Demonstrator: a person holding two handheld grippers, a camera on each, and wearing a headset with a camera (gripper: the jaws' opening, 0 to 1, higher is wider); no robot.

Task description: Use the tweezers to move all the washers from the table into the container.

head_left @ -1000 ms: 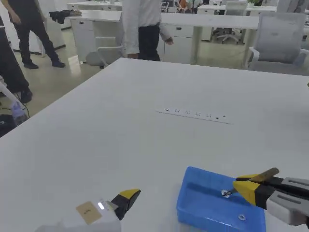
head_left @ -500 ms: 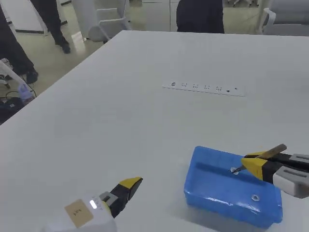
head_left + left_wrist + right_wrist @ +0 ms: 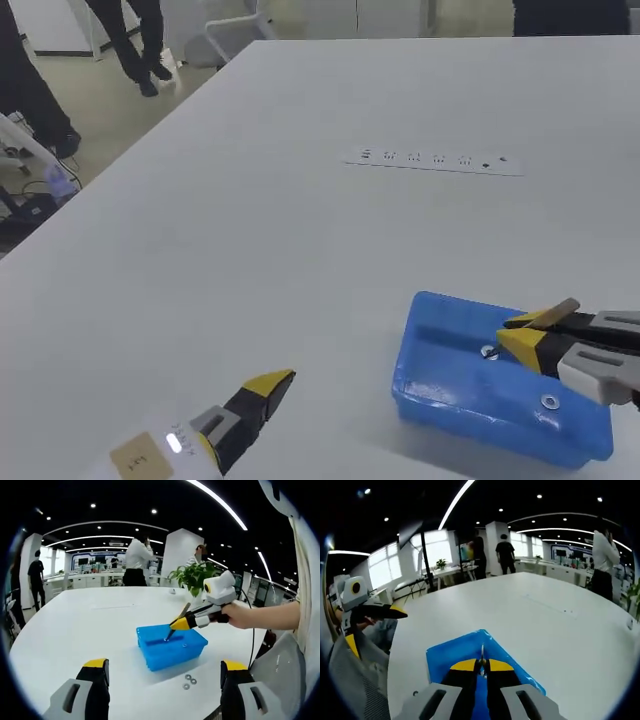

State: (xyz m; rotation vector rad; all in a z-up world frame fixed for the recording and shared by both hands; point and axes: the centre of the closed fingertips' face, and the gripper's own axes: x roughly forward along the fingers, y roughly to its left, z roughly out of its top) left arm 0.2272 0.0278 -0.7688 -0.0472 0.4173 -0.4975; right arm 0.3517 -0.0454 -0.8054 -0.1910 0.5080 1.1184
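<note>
Two jaws of the right hand-held gripper [image 3: 481, 667] clamp the tweezers [image 3: 482, 654] over the container [image 3: 450, 400]. The left hand-held gripper [image 3: 162, 667] is wide open and empty.

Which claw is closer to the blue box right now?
The right claw. It hangs over the blue box, holding tweezers that reach inside. The left claw is off to its left, apart from it.

This is an open-plan office. A long white table [image 3: 250, 230] carries a built-in socket strip [image 3: 435, 160], and more rows of white desks [image 3: 85, 580] run behind it. Curved light strips [image 3: 100, 525] and recessed spots [image 3: 93, 505] line the dark ceiling [image 3: 150, 500] (a potted plant [image 3: 192, 575] stands by a pillar [image 3: 180, 550]), while people [image 3: 506, 552] stand about near broad windows [image 3: 437, 545].
</note>
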